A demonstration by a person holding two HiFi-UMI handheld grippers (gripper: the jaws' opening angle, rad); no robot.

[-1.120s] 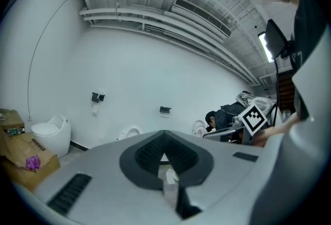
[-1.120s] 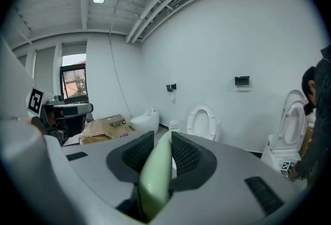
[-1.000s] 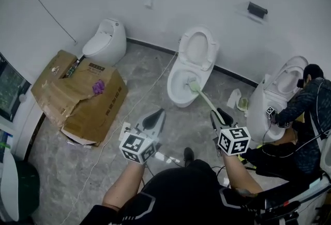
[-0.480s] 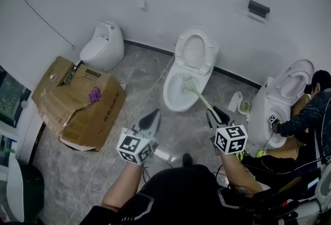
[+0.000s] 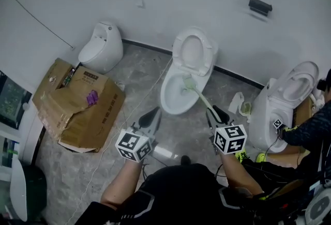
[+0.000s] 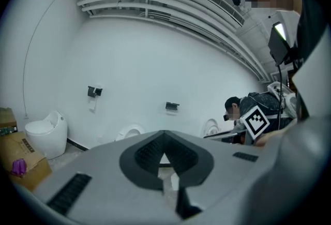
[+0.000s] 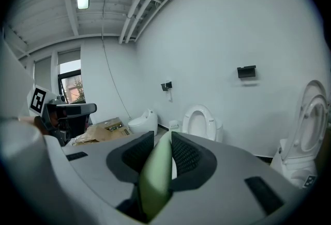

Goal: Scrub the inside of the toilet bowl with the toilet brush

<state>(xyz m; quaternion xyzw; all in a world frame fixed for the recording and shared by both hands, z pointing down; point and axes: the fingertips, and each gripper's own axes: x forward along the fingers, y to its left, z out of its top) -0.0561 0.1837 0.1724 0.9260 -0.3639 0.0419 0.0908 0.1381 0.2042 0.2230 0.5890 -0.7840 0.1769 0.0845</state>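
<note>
Right gripper view: the right gripper [image 7: 161, 142] is seen clamped on the pale green handle of the toilet brush [image 7: 156, 177], which is pinched between its jaws. In the left gripper view the left gripper [image 6: 164, 138] is held closed on nothing, its jaws met at the tips. It is kept off to the side, well apart from the toilet.

In the head view the handle can be traced up and away to the brush head [image 5: 189, 84]. The head is set inside the toilet bowl [image 5: 166, 99], at the rear right of the basin just below the raised seat [image 5: 192, 50].

Compared with a second ago, the brush head is found only slightly displaced within the bowl. Most of its drift across the picture is shared by the toilet and is put down to the head camera. A short scrubbing stroke is therefore judged to be in hand, with the front and left of the basin probably yet to be covered. Farther right, the second person [image 5: 310, 131] is now seen nearer the picture's edge.
</note>
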